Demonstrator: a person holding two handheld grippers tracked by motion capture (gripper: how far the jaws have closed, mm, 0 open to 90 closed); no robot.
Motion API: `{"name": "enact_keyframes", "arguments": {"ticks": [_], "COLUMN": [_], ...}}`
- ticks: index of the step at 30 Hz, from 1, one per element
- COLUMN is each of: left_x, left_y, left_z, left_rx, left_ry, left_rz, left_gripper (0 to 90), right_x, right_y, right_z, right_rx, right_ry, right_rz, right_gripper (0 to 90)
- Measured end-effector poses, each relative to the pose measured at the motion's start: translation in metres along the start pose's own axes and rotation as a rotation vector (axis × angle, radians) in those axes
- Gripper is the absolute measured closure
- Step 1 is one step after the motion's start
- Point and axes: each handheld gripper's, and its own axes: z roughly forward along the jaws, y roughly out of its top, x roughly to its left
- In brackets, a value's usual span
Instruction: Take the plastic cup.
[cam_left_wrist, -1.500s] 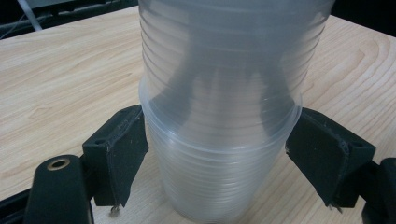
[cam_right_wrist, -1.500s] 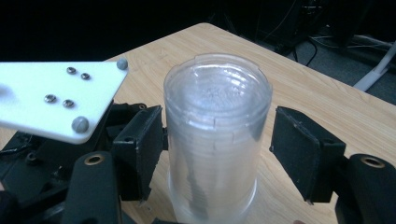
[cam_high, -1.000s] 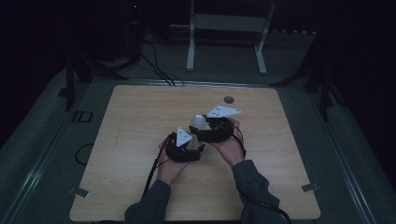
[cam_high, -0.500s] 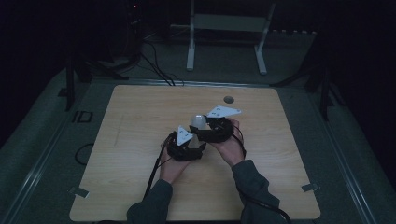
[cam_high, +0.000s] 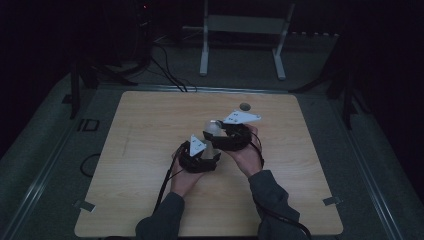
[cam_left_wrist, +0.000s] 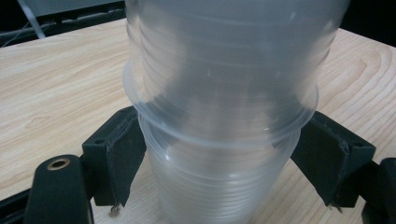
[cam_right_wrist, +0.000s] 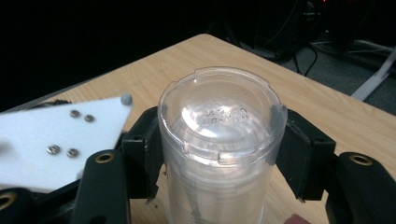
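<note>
Nothing on the table has shifted since the earlier frames — both hands sit where they were, near the middle of the wooden table (cam_high: 150, 130); only the right gripper's (cam_high: 226, 137) jaws have just been closing, and the stack of clear plastic cups (cam_high: 213, 131) stands between them.

From the high view, the stack is upside down and just this side of the small dark disc (cam_high: 245, 106) near the table's far edge. The left gripper (cam_high: 201, 156) is just nearer the person than the stack.

In the left gripper view, its black jaws press on the lower cups (cam_left_wrist: 219, 186) from both sides, under a projecting rim.

In the right gripper view, the jaws are closed against the top cup (cam_right_wrist: 222, 135), just under its flat base, so each gripper has hold of part of the stack.

These cups look light, thin and slick — easily dented or cracked by a hard squeeze. I'd judge the ribbed wall below a rim the best place to hold, with gentle pressure only.
</note>
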Motion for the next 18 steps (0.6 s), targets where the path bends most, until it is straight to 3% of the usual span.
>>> {"name": "enact_keyframes", "arguments": {"ticks": [8,18], "left_x": [0.0,-0.001], "left_y": [0.0,0.003], "left_z": [-0.001,-0.007], "left_rx": [0.001,-0.036], "left_ry": [0.001,0.002], "left_rz": [0.001,-0.009], "left_gripper": [20.1,16.5], "right_x": [0.001,0.002], "right_y": [0.007,0.017], "right_z": [-0.007,-0.018], "right_rx": [-0.025,-0.057], "right_ry": [-0.005,-0.012], "right_rz": [-0.006,-0.022], "right_gripper": [38.8,38.8]}}
